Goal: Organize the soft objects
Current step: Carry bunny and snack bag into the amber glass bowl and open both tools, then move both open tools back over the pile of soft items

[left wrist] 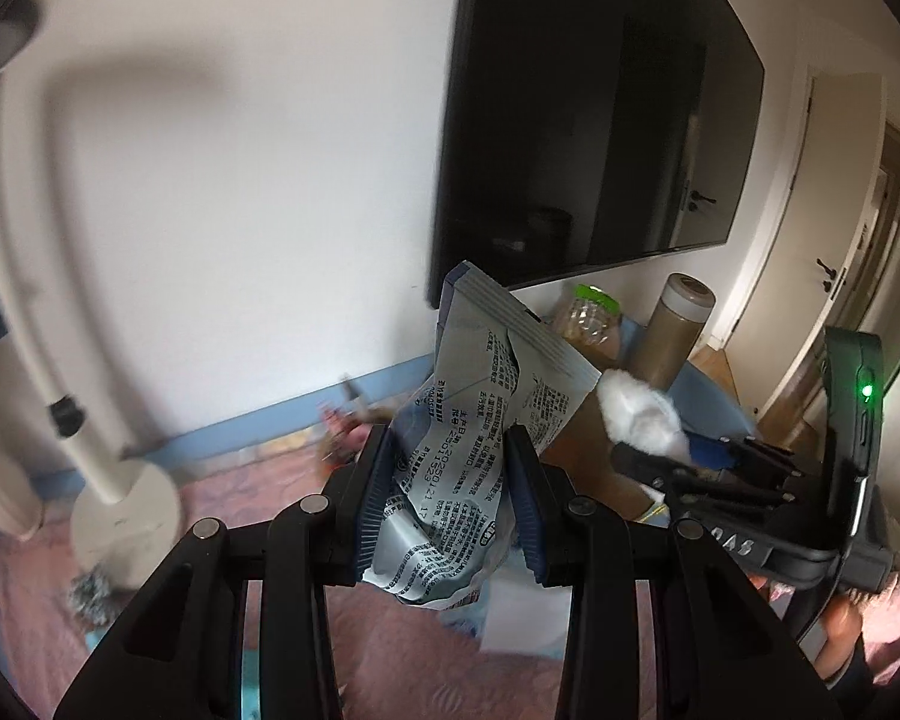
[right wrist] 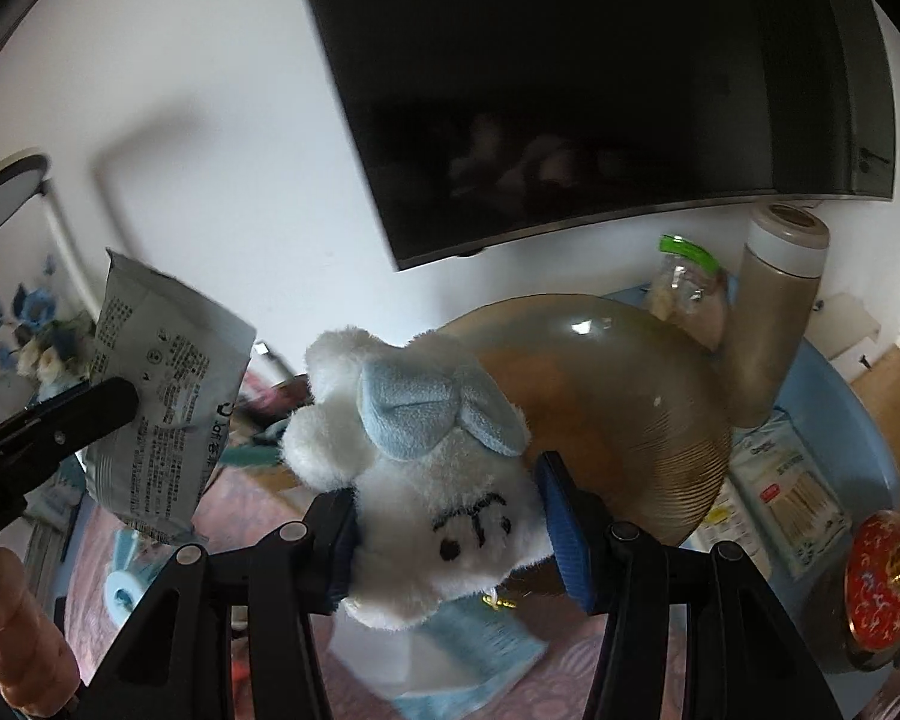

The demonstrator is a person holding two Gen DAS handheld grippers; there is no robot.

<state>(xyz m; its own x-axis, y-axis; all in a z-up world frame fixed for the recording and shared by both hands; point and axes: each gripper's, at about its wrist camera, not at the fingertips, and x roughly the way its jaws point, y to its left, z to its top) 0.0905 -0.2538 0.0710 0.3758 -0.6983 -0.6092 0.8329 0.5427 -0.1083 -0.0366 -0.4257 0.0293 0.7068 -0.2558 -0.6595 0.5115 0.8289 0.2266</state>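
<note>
My left gripper (left wrist: 450, 480) is shut on a crumpled grey snack packet (left wrist: 468, 450) with black print and holds it up in the air. The packet also shows at the left of the right wrist view (right wrist: 162, 384). My right gripper (right wrist: 450, 516) is shut on a white plush rabbit (right wrist: 426, 480) with blue ears and a stitched face, also lifted. The plush shows at the right of the left wrist view (left wrist: 642, 414), in the right gripper (left wrist: 660, 456).
A brown balloon-like bag (right wrist: 618, 396) lies in a blue tub (right wrist: 858, 450) with a brown flask (right wrist: 774, 312), a green-lidded jar (right wrist: 684, 276), cotton swabs (right wrist: 798, 492) and a red tin (right wrist: 876, 588). A dark TV (left wrist: 600, 120) hangs on the wall. A white lamp stand (left wrist: 120, 498) stands on the pink cloth (left wrist: 30, 600).
</note>
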